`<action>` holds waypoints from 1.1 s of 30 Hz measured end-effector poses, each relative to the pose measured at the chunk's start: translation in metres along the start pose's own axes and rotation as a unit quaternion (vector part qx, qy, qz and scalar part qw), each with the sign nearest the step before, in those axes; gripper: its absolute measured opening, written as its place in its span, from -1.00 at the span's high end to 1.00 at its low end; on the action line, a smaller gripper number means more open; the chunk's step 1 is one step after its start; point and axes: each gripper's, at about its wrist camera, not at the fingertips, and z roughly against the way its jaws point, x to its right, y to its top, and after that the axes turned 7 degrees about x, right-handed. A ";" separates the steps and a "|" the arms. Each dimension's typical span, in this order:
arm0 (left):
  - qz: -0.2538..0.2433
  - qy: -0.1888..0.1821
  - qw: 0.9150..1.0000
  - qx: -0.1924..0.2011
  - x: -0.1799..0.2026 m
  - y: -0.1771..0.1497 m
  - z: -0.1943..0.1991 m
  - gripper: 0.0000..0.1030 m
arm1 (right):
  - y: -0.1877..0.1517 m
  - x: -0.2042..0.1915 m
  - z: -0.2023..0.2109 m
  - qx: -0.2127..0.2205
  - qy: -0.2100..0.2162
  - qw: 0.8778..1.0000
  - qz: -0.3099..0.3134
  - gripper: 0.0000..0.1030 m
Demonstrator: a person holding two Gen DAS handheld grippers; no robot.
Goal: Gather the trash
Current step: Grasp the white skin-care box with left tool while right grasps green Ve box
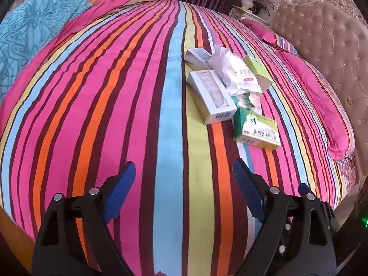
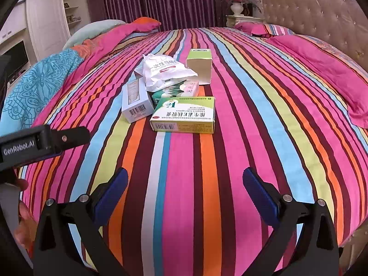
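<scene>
Striped bed (image 2: 230,161) bears clustered boxes (image 2: 184,115), a white packet (image 2: 161,71), pink pillows (image 2: 322,69)

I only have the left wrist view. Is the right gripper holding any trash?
Observer: No. The right gripper is open, with nothing between its fingers.
Operator: What lies nearest ahead of it?
Observer: The flat green-and-white cardboard medicine box, lying on the striped bedspread.
Operator: Anything left of the purple curtain?
Observer: A white cabinet with open shelves stands beside the purple curtain, beyond the bed.
</scene>
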 end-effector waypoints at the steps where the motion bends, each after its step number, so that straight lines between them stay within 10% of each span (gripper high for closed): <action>1: 0.000 -0.004 1.000 -0.002 0.001 0.003 -0.002 -0.63 | 0.001 -0.001 -0.002 -0.001 -0.001 1.000 0.001 -0.85; 33: -0.022 -0.041 0.996 -0.076 0.042 0.069 -0.092 -0.63 | 0.022 0.002 -0.047 -0.019 0.001 0.999 0.035 -0.85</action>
